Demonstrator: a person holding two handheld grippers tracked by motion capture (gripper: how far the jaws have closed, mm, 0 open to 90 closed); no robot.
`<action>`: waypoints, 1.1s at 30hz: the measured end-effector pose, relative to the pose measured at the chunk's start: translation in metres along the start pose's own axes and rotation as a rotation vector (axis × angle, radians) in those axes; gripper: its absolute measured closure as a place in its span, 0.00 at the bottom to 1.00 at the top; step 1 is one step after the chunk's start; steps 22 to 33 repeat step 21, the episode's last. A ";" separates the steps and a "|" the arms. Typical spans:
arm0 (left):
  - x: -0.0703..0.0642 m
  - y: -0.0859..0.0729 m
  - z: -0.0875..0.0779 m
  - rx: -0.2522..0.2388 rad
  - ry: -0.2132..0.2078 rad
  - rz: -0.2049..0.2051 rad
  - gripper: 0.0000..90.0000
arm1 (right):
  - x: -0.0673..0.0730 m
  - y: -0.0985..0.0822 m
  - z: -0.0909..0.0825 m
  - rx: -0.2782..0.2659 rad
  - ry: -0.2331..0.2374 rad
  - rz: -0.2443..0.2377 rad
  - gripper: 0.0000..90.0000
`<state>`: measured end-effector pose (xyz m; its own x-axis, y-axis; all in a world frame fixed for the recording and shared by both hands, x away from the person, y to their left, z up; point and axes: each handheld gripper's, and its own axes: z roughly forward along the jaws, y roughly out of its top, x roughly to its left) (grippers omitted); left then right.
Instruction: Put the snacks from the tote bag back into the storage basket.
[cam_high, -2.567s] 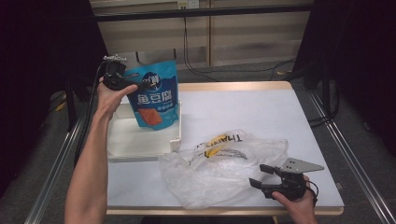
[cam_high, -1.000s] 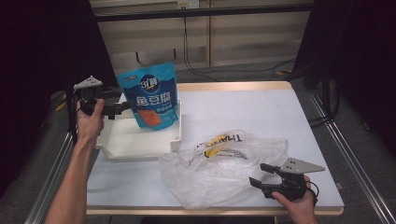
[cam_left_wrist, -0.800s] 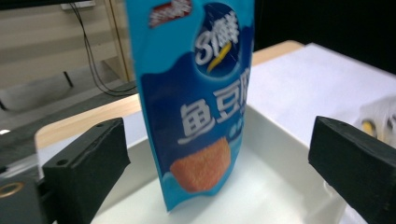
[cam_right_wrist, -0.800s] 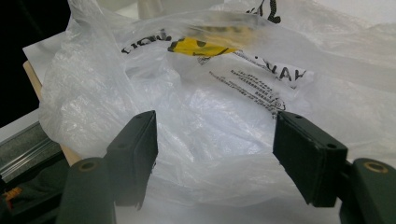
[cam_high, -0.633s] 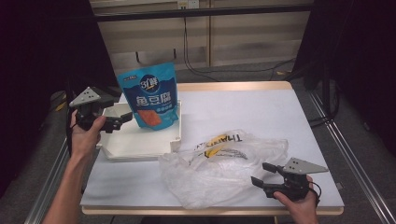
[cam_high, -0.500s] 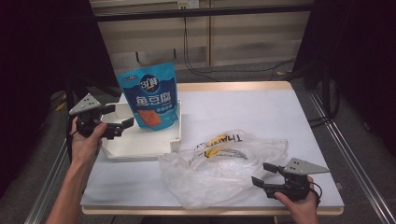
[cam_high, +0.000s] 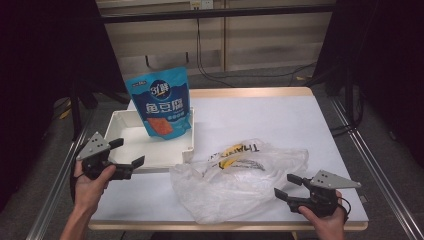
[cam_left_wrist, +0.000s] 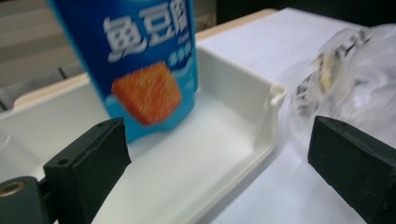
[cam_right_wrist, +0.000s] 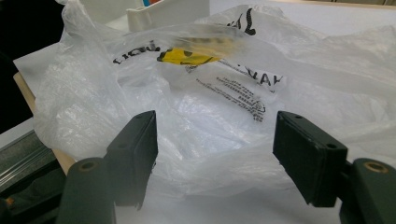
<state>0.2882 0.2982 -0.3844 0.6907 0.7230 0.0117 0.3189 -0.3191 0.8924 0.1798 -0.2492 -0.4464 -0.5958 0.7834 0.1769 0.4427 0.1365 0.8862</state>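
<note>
A blue snack pouch (cam_high: 161, 106) (cam_left_wrist: 140, 60) with an orange picture stands upright in the white tray (cam_high: 131, 150) (cam_left_wrist: 243, 121), leaning on its far wall. My left gripper (cam_high: 126, 152) (cam_left_wrist: 219, 158) hovers open at the tray's near left corner, with nothing between its jaws. A crumpled clear plastic bag (cam_high: 235, 180) (cam_right_wrist: 219, 107) with black print and something yellow inside lies on the table right of the tray. At the front right, my right gripper (cam_high: 288, 186) (cam_right_wrist: 215, 154) is open, its jaws pointing at the bag's near right edge.
The white table (cam_high: 280, 120) has bare room at its back and right. A metal rail (cam_high: 55, 190) runs along the left edge. Cables and a wooden wall lie beyond the far edge.
My left gripper let go of the pouch, which now stands in the tray, and drew back toward the tray's near left corner. The right gripper barely moved.
</note>
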 end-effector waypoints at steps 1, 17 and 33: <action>-0.002 -0.006 -0.001 0.004 -0.009 -0.010 0.06 | 0.000 0.000 0.000 -0.003 -0.005 0.002 0.34; -0.066 -0.057 -0.001 0.092 -0.027 0.016 0.05 | -0.001 -0.001 -0.010 -0.024 -0.050 0.019 0.33; -0.073 -0.059 0.002 0.091 -0.032 0.008 0.05 | -0.002 -0.001 -0.009 -0.023 -0.050 0.016 0.33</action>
